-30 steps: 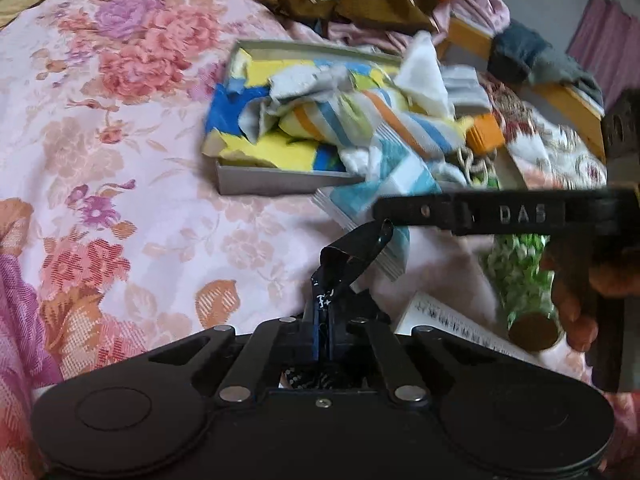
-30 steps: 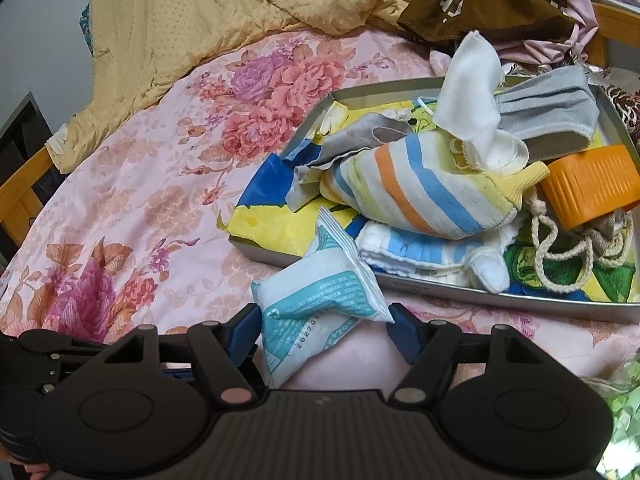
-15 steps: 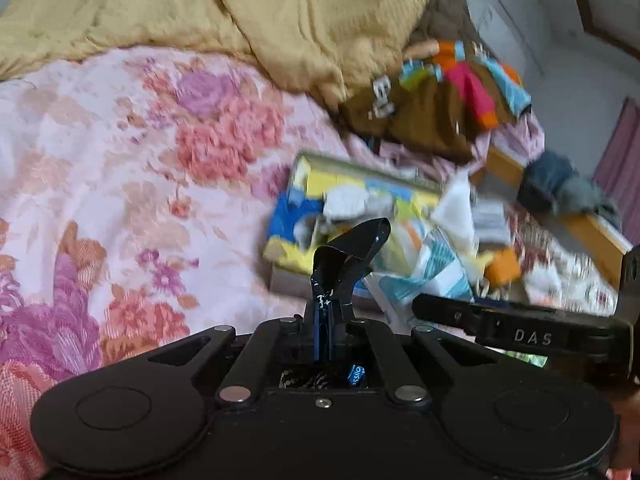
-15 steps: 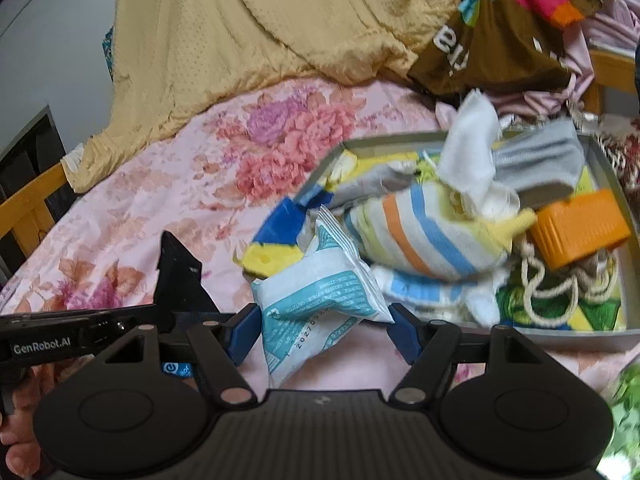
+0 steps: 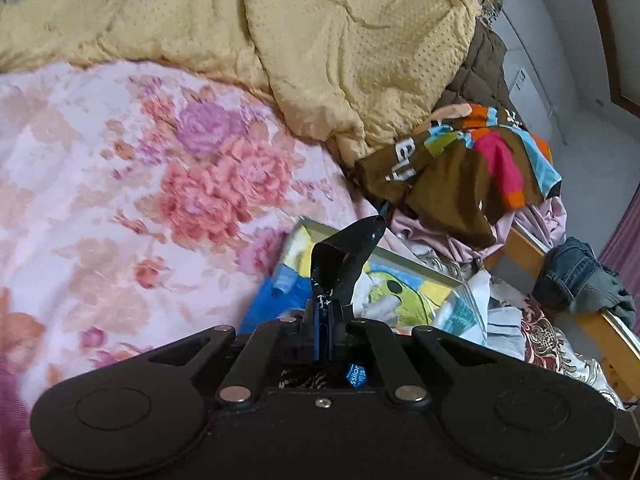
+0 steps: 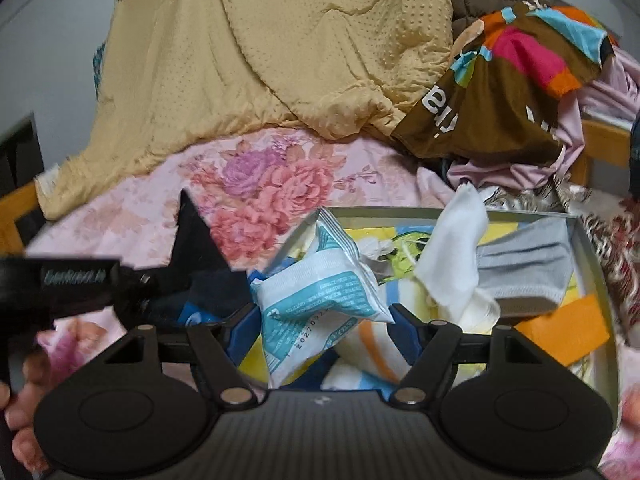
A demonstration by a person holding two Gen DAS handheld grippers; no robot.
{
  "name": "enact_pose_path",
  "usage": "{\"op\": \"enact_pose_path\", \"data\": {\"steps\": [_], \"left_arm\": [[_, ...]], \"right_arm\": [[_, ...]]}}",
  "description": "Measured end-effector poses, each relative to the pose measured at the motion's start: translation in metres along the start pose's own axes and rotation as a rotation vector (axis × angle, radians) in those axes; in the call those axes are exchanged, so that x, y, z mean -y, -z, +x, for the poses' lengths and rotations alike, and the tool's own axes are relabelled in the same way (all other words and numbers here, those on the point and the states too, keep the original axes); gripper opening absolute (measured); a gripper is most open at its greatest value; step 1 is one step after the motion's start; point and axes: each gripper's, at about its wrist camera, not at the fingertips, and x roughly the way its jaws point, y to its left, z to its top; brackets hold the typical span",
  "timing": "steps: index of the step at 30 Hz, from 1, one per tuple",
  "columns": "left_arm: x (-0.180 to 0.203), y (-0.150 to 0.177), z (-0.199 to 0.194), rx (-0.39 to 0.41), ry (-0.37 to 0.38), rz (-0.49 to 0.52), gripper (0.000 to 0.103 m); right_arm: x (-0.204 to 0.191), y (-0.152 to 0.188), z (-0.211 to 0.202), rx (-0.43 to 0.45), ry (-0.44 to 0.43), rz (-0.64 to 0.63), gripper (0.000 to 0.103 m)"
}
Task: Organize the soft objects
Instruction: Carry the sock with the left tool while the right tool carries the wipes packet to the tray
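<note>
My right gripper (image 6: 320,312) is shut on a white and teal tissue pack (image 6: 316,300), its blue fingers (image 6: 244,320) pressing both sides. The pack hangs over the near left corner of a shallow grey tray (image 6: 400,211) lined with a yellow and blue cartoon print. In the tray lie a white cloth (image 6: 452,256), a grey folded cloth (image 6: 524,268), a striped pouch (image 6: 372,344) and an orange block (image 6: 560,332). My left gripper (image 5: 352,240) is shut with nothing in it, above the tray's (image 5: 416,264) left end. It also shows as the left gripper (image 6: 196,248) beside the pack.
A floral pink bedspread (image 5: 140,200) covers the bed. A bunched yellow quilt (image 6: 280,60) lies behind, and a brown multicoloured garment (image 6: 500,92) and pink clothes (image 6: 520,168) are heaped beyond the tray. Jeans (image 5: 576,276) rest on the wooden bed frame (image 5: 608,328) at right.
Both grippers have risen and tilted up. The tissue pack came off the bedspread with the right gripper and now hangs over the tray's corner. The left gripper moved in beside it.
</note>
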Motion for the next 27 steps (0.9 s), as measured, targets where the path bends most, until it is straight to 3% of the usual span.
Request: {"op": "enact_pose_path", "data": {"steps": [3,11,20,27], "left_arm": [[0.003,0.006,0.013,-0.012,-0.050,0.101,0.003],[-0.019,0.012,0.033,-0.042,-0.044,0.063,0.003],[-0.019,0.017,0.045,-0.106,-0.035,0.075,0.005],[-0.019,0.018,0.047,-0.113,-0.042,0.073,0.015]], "right_arm": [[-0.002,0.001,0.005,-0.024,0.022,-0.037,0.074],[-0.021,0.012,0.030,-0.095,0.080,-0.163,0.075],[-0.037,0.017,0.036,-0.106,0.120,-0.250,0.075],[-0.046,0.019,0.037,-0.095,0.142,-0.326,0.078]]}}
